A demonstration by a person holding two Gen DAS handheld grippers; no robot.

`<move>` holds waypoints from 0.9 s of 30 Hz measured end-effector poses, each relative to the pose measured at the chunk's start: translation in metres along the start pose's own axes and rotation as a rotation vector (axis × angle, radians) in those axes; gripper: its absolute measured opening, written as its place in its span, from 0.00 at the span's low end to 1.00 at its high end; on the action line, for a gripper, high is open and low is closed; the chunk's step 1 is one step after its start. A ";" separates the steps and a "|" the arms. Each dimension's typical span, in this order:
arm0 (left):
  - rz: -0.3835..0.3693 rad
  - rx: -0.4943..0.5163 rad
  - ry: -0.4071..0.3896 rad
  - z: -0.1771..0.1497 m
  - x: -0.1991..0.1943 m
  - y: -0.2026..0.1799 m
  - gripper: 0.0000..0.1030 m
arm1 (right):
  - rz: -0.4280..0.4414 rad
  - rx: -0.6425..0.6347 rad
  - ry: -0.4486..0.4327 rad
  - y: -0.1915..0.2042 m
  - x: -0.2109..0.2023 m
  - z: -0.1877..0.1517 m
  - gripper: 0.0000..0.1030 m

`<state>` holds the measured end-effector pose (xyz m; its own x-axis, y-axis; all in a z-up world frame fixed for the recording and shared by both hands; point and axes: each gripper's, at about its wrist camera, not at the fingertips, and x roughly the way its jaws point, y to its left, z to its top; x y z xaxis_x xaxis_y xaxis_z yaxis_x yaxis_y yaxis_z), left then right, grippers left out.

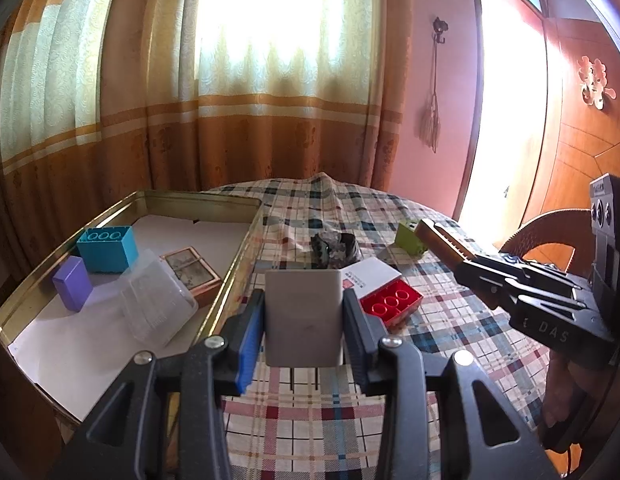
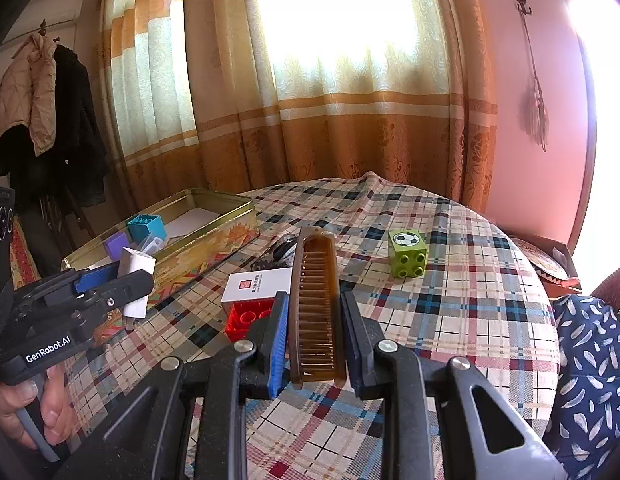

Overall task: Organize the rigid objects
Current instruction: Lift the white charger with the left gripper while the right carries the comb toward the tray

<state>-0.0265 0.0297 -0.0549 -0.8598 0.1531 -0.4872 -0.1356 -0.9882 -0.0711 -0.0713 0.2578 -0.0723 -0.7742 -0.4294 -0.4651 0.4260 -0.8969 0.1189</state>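
Observation:
My left gripper (image 1: 304,316) is shut on a white plug adapter (image 1: 304,318), held above the plaid table just right of the gold tin (image 1: 246,256); its prongs point down. From the right wrist view the same adapter (image 2: 136,280) sits in the left gripper (image 2: 122,280). My right gripper (image 2: 314,320) is shut on a brown comb (image 2: 314,300), held lengthwise over the table; this comb (image 1: 441,242) also shows at the right in the left wrist view. Inside the tin lie a teal block (image 1: 108,248), a purple block (image 1: 73,283), a clear case (image 1: 158,300) and a brown framed box (image 1: 192,270).
On the checked tablecloth (image 2: 449,300) lie a red block (image 2: 250,316) with a white card box (image 2: 258,282) on it, a green football block (image 2: 407,253) and a dark tangled item (image 1: 333,246). Curtains hang behind. A chair with blue patterned cloth (image 2: 589,360) stands at right.

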 end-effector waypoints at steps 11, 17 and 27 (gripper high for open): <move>0.002 -0.007 -0.025 0.000 -0.004 0.000 0.36 | 0.002 -0.006 -0.017 0.001 -0.003 0.000 0.27; 0.003 -0.015 -0.046 0.000 -0.009 0.002 0.36 | 0.005 -0.009 -0.028 0.002 -0.004 -0.001 0.27; 0.009 -0.023 -0.077 -0.002 -0.014 0.003 0.36 | 0.003 -0.023 -0.046 0.004 -0.007 -0.001 0.27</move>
<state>-0.0139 0.0241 -0.0495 -0.8962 0.1431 -0.4199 -0.1169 -0.9893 -0.0876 -0.0635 0.2574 -0.0697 -0.7932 -0.4373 -0.4239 0.4388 -0.8930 0.1002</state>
